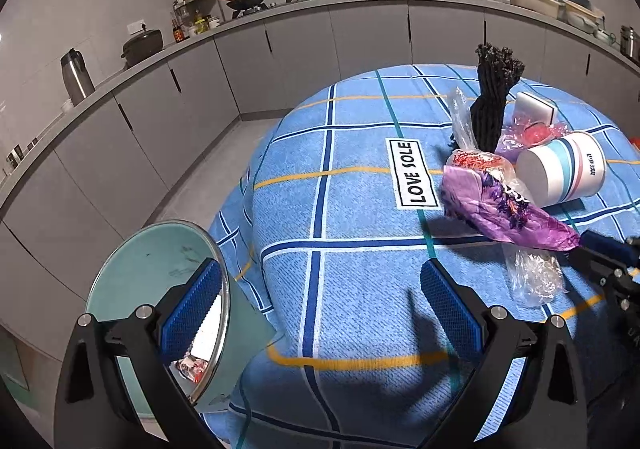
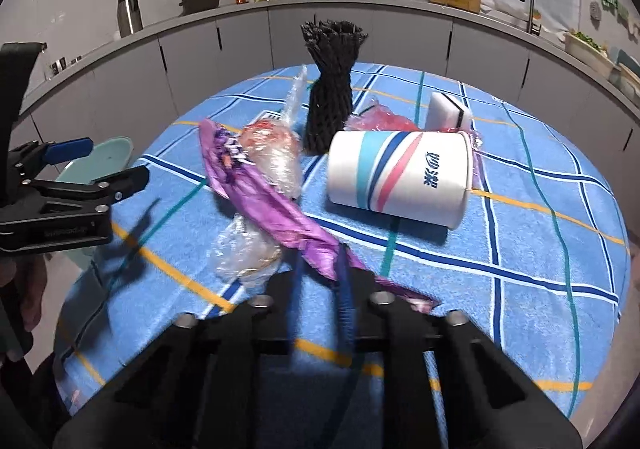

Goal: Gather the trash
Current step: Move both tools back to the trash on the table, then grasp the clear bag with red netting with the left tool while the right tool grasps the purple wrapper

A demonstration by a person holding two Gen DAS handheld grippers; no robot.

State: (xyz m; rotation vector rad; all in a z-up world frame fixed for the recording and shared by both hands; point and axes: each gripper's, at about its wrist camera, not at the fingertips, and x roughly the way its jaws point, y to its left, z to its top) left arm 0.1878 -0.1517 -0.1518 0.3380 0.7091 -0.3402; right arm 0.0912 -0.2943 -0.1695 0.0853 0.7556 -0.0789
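Right gripper (image 2: 320,281): jaws nearly together, pinched on the near tail of the purple wrapper (image 2: 276,209). Its own view is blurred at the tips; the left wrist view confirms it, with the right gripper (image 1: 580,245) clamped on the wrapper's (image 1: 504,205) end.

Left gripper (image 1: 320,309): jaws wide apart, nothing between them, over bare tablecloth (image 1: 360,209) near the table's left edge. In the right view the left gripper (image 2: 112,165) sits at the left edge, apart from the trash.

Trash pile, middle to far side of the tabletop:
- 1 purple wrapper, front of the pile, running toward the near edge
- 1 clear plastic bag with red contents (image 2: 272,153), touching the wrapper
- 1 crumpled clear plastic (image 2: 244,253), under or beside the wrapper's tail; cannot tell which
- 1 paper cup (image 2: 400,173) on its side, right of the wrapper
- 1 black foam net sleeve (image 2: 330,85), upright behind
- 1 pink plastic bag (image 2: 384,121) and 1 white sponge (image 2: 448,109), behind the cup

Left view only: the "LOVE SOLE" label (image 1: 412,173) in full, and the inside of the green bin (image 1: 160,289) off the table's left edge, with a red-white scrap (image 1: 192,365) in it. The right view shows just the bin's rim (image 2: 108,153).
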